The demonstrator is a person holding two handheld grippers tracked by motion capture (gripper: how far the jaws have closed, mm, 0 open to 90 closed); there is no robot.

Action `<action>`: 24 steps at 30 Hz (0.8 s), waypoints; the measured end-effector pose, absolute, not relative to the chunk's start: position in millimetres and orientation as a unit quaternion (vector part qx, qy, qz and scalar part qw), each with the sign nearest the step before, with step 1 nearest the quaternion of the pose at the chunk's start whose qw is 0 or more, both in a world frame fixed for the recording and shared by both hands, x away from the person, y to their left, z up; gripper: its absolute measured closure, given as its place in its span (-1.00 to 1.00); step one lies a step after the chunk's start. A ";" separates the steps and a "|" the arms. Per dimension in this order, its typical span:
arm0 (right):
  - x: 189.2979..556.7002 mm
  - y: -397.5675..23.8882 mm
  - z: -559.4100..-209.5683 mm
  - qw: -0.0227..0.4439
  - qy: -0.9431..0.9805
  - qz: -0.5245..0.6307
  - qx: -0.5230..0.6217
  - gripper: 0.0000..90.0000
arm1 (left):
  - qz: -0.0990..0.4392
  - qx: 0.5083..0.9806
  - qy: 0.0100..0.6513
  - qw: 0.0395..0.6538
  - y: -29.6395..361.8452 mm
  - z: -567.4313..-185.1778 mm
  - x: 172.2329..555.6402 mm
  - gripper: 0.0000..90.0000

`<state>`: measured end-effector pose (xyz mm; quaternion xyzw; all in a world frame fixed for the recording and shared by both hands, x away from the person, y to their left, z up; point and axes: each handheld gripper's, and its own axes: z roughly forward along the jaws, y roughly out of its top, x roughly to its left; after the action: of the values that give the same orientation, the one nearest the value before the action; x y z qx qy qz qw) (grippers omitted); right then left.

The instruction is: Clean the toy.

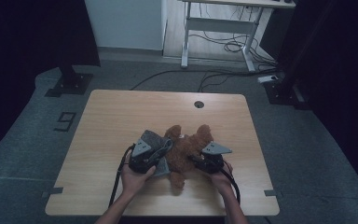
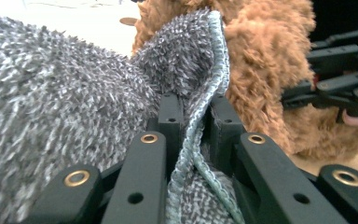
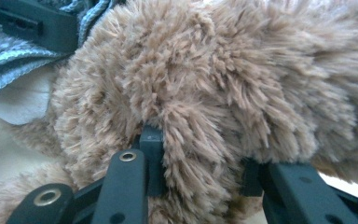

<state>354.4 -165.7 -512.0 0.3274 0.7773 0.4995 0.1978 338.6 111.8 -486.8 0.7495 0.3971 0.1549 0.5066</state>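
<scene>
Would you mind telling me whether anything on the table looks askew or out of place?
Nothing looks damaged or spilled. The brown plush toy lies sprawled on the table, with the grey knitted garment bunched against its side rather than on it. The left gripper pinches the garment's hem; the right gripper squeezes the toy's fur.

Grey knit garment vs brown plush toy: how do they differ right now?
The grey knit garment is short-piled, speckled grey with a pale stitched hem; the brown plush toy has long shaggy brown fur. The left gripper pinches the garment's thin hem; the right gripper squeezes the toy's thick tuft. Both are soft and touching.
</scene>
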 end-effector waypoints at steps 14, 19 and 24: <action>325.8 -176.5 -528.9 0.239 0.789 0.499 0.266 0.33 | 0.132 0.760 0.352 0.530 78.1 -444.1 321.5 0.71; 319.7 -176.8 -532.0 0.254 0.794 0.491 0.253 0.33 | 0.103 0.773 0.352 0.518 44.3 -442.8 337.3 0.68; 317.1 -178.5 -536.8 0.257 0.796 0.485 0.256 0.33 | 0.095 0.775 0.362 0.509 36.3 -458.8 345.9 0.70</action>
<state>317.1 -178.5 -536.8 0.2560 0.7957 0.4851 0.2570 345.9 36.3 -458.8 0.7750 0.3623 0.0948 0.5090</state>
